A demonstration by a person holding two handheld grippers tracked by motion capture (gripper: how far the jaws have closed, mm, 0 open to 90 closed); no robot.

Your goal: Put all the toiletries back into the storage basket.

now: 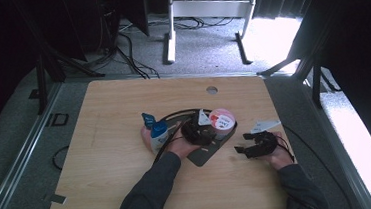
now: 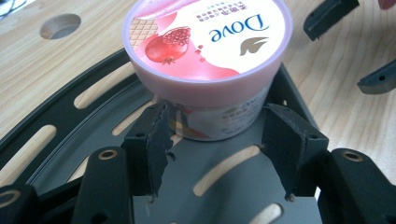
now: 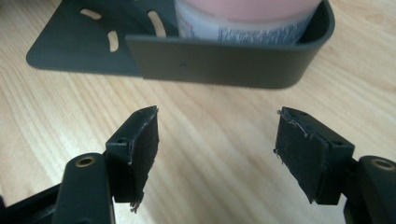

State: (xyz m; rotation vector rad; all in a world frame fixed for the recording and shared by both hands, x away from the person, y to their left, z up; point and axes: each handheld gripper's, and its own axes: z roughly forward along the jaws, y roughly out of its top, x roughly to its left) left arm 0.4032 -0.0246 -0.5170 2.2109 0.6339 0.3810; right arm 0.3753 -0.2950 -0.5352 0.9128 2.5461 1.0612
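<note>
- High view: worktop (image 1: pixel 131 199) of pale wood, with a round hole near its far edge, on grey carpet; desk legs and cables in the upper middle, dark drapes at both sides. Left gripper (image 1: pixel 195 132) sits at frame centre over a dark slotted tray (image 1: pixel 205 155); the pink-lidded tub (image 1: pixel 222 119) stands in the tray just right of it. A blue-capped bottle (image 1: pixel 158 131) rests beside the left hand. Right gripper (image 1: pixel 249 144) hovers at centre right, apart from the tray.
- Left gripper view: jaws flank the tub's base (image 2: pixel 219 119) but the pads appear not yet pressed on it, so the grasp is judged under way. Next move calls for closing evenly below the lid rim, then lifting straight.
- Right gripper view: jaws spread wide over bare wood, nothing between them; the tray wall (image 3: pixel 224 60) lies across the upper frame.
</note>
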